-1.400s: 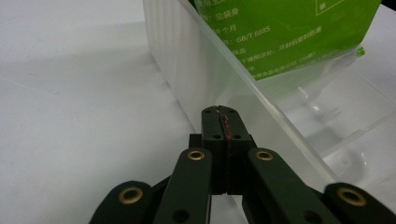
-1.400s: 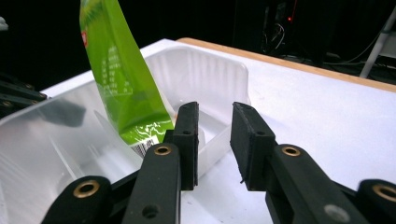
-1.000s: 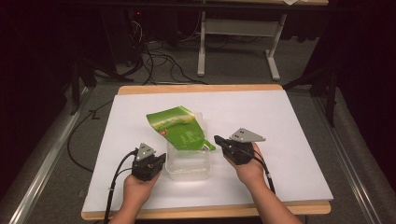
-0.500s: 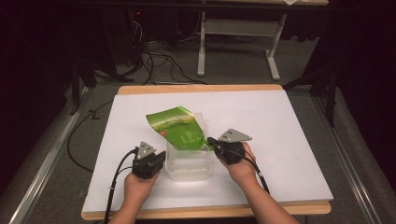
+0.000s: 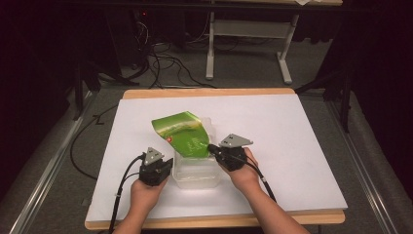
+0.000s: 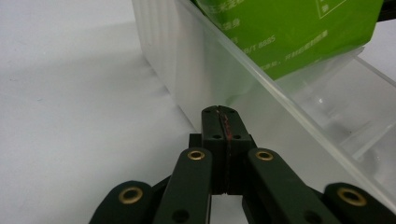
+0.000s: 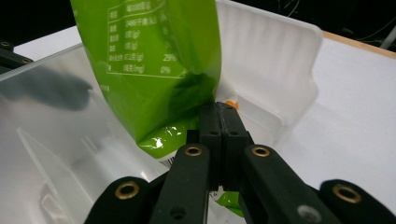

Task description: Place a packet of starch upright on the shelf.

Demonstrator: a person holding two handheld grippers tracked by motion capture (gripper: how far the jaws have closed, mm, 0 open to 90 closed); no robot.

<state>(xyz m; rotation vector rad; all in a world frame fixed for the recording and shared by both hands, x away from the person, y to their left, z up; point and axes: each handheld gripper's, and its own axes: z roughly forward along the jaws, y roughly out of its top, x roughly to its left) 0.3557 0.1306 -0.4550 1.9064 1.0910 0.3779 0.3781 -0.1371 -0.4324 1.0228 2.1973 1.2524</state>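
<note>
Surface: a wide white-topped surface with a pale wooden edge [image 5: 311, 126], standing on grey carpet; dark cables and a grey metal frame lie on the floor beyond its far side.
Container: a clear, frosted rectangular plastic container [image 5: 197, 176] sits on the surface near the person's edge, between the two hands. Its long side wall runs up the left gripper view [image 6: 196, 65], and its open inside and far end wall show in the right gripper view [image 7: 275, 60].
Pouch: a glossy green plastic pouch with white printed text [image 5: 181, 135] leans tilted over the container, its lower end down inside and its upper end sticking out over the far-left rim. In the right gripper view its printed face [image 7: 149, 56] hangs just in front of the jaws.
Left gripper: the black left gripper [image 6: 222, 122] rests low on the surface, just beside the container's outer wall; its jaws are pressed together with nothing between them. The high view shows it in the left hand at the container's near-left corner [image 5: 163, 166].
Right gripper: the black right gripper [image 7: 219, 116] has its jaws together at the pouch's lower corner; whether they pinch the pouch's edge I cannot tell. The high view shows it at the container's right rim [image 5: 214, 148], touching the pouch.
</note>
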